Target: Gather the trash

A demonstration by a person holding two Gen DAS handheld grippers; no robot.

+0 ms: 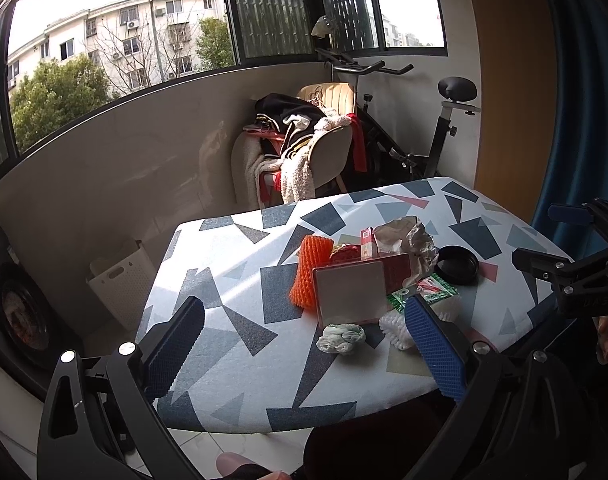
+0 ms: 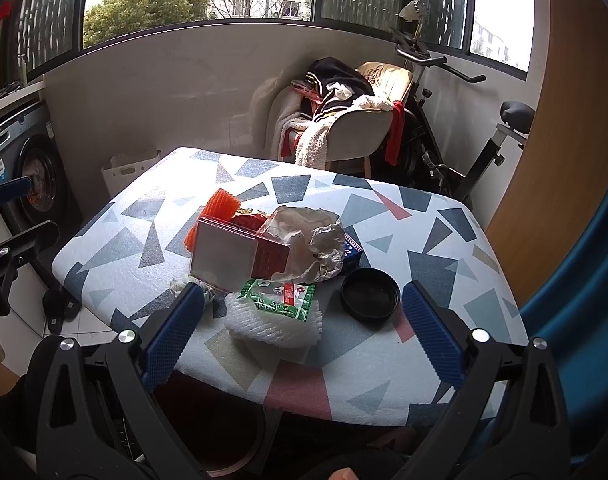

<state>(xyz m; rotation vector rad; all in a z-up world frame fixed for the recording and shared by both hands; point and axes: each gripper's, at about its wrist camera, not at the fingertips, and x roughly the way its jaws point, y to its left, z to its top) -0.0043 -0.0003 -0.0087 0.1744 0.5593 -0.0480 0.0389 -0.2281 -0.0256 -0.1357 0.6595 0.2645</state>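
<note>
A heap of trash lies on the patterned table (image 1: pixel 231 280) (image 2: pixel 444 272): an orange foam net (image 1: pixel 310 272) (image 2: pixel 219 210), a red box with a white face (image 1: pixel 350 290) (image 2: pixel 223 256), crumpled paper (image 1: pixel 408 240) (image 2: pixel 308 240), a black lid (image 1: pixel 458 264) (image 2: pixel 370 294), a green wrapper (image 1: pixel 428 290) (image 2: pixel 279 298) on white foam netting (image 1: pixel 396 328) (image 2: pixel 271 326), and a crumpled tissue (image 1: pixel 342 338). My left gripper (image 1: pixel 304 312) is open above the table's near edge. My right gripper (image 2: pixel 304 300) is open and empty, the green wrapper and foam between its fingers.
A white laundry basket (image 1: pixel 119 280) (image 2: pixel 129 168) stands on the floor left of the table. A washing machine (image 2: pixel 27 168) is at the far left. A chair piled with clothes (image 1: pixel 304 140) and an exercise bike (image 2: pixel 456 140) stand behind the table.
</note>
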